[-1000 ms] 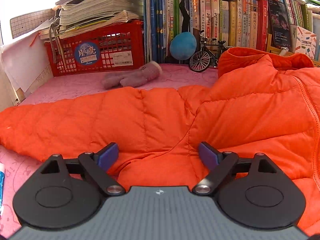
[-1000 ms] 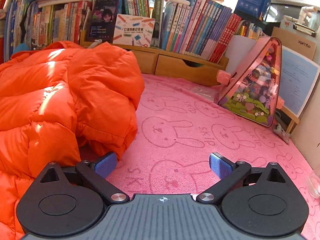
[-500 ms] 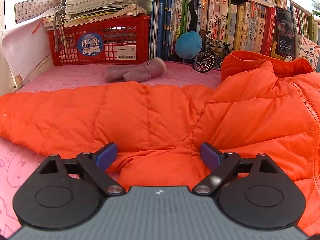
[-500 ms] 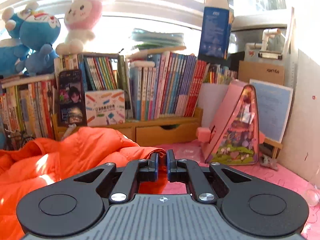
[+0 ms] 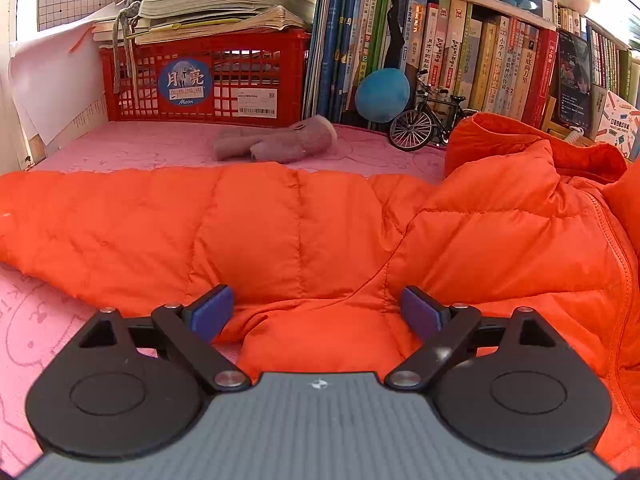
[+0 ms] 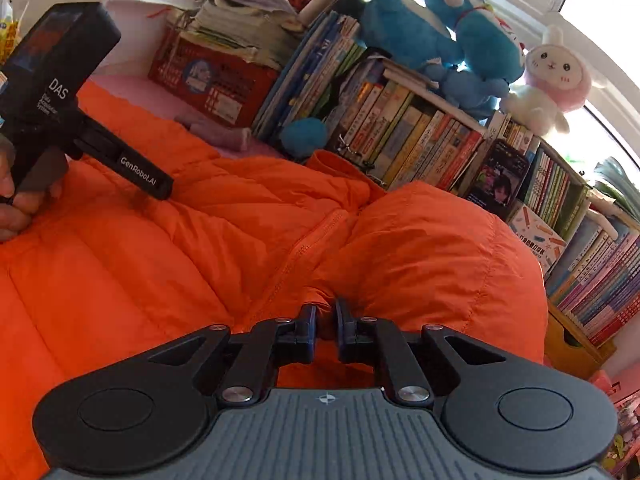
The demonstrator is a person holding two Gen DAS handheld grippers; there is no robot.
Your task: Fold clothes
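An orange puffer jacket lies spread on the pink bunny-print cloth, one sleeve stretched to the left. My left gripper stands open just above the jacket's lower edge, its blue pads on either side of a fold without pressing it. In the right wrist view my right gripper is shut on a bunched fold of the jacket, which is lifted and carried over the jacket's front zip. The left gripper's black body and a hand holding it show at the left of that view.
A red crate stacked with papers, a row of books, a blue ball and a toy bicycle line the back. A grey mitten lies behind the sleeve. Plush toys sit on the books.
My right gripper shut on the jacket's right side, then swung left and rolled, carrying the fold over the jacket. The left gripper stayed open and almost still.
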